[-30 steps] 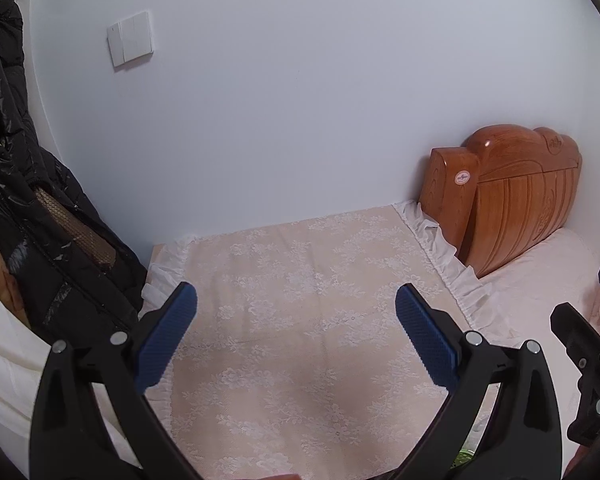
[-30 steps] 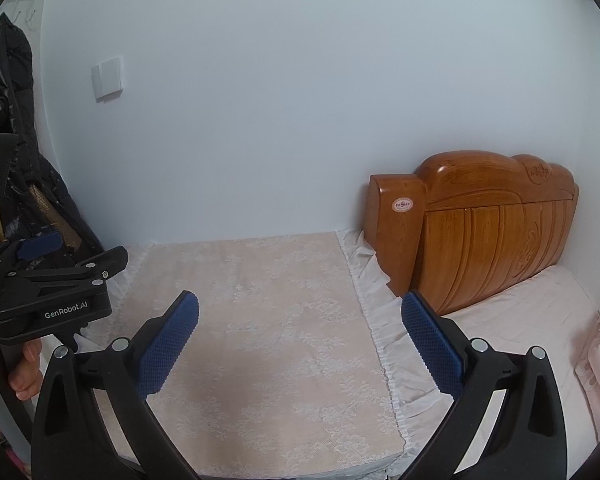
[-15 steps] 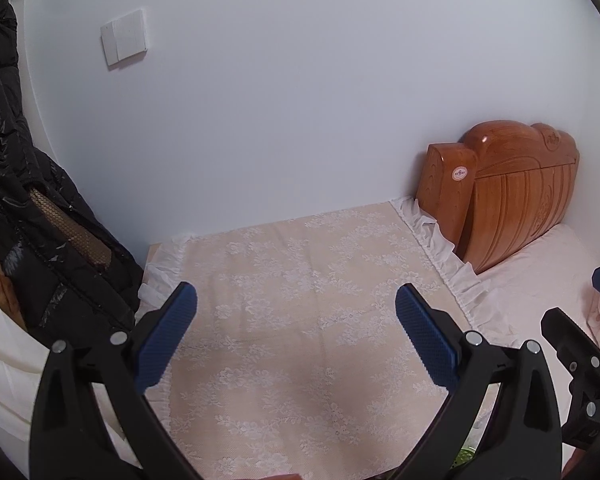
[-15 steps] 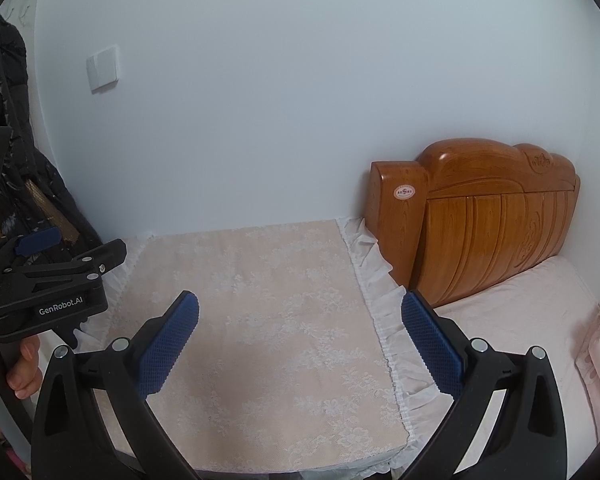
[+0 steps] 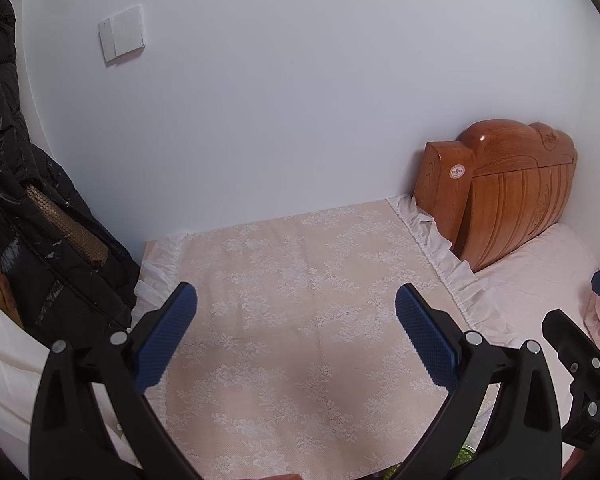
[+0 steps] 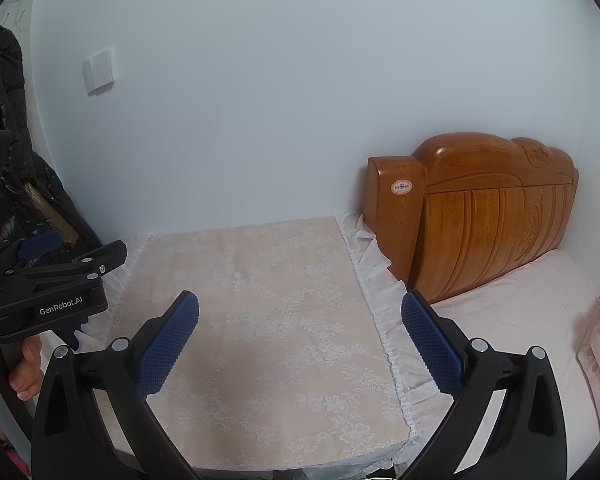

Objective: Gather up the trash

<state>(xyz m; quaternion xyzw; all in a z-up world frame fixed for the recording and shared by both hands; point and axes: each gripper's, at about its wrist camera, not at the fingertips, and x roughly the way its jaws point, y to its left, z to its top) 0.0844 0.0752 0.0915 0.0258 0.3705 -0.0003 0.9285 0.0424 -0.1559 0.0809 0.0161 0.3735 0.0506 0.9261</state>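
Note:
No trash shows in either view. My left gripper [image 5: 296, 300] is open and empty, held above a low surface covered with a pink lace cloth [image 5: 300, 280]. My right gripper [image 6: 300, 308] is open and empty above the same cloth [image 6: 260, 300]. The left gripper's side also shows at the left edge of the right wrist view [image 6: 48, 280], held by a hand. Part of the right gripper shows at the right edge of the left wrist view [image 5: 580, 352].
A carved wooden headboard [image 6: 480, 208] stands to the right of the cloth, with a pink bed [image 6: 520, 320] in front of it. A black jacket [image 5: 28, 220] hangs at the left. A white wall with a light switch [image 5: 122, 34] lies behind.
Both views have shifted slightly upward and back; the cloth and headboard sit a little lower in frame. Both grippers stay open and empty.

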